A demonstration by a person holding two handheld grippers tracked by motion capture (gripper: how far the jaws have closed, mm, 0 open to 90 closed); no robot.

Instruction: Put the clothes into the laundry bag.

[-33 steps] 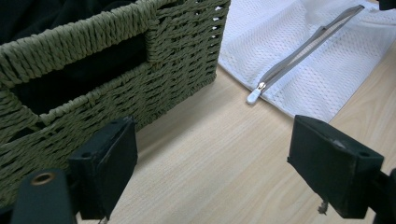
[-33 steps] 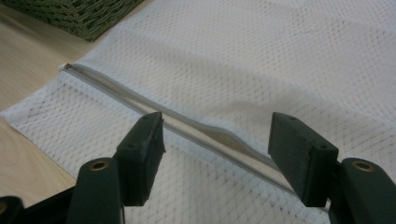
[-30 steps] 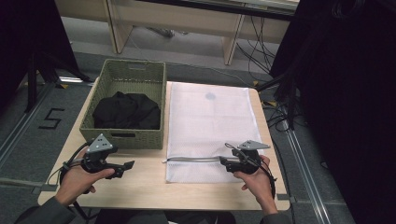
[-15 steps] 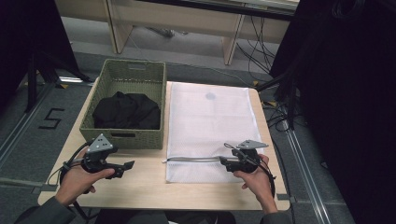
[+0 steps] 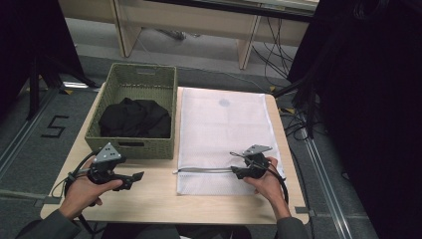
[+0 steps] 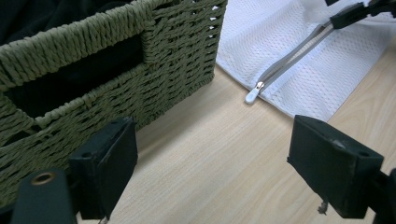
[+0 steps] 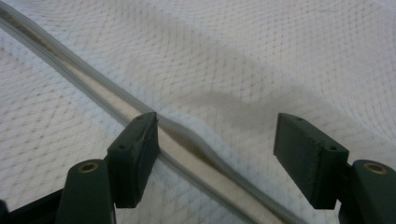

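- Right gripper (image 5: 238, 171): jaws spread wide, gripping nothing, set down on white mesh laundry bag (image 5: 223, 124), straddling its grey zipper (image 5: 204, 171); one jaw edge touching zipper tape in right gripper view.
- Left gripper (image 5: 135, 178): jaws wide apart, empty, low over light wooden table (image 5: 149, 199), just beside front wall of olive woven wicker basket (image 5: 130, 148).
- White zipper pull (image 6: 252, 95) at bag's near-left corner, ahead of left gripper.
- Bag flat on table, right of basket, edges touching.
- Black crumpled garment (image 5: 134, 118) inside basket.
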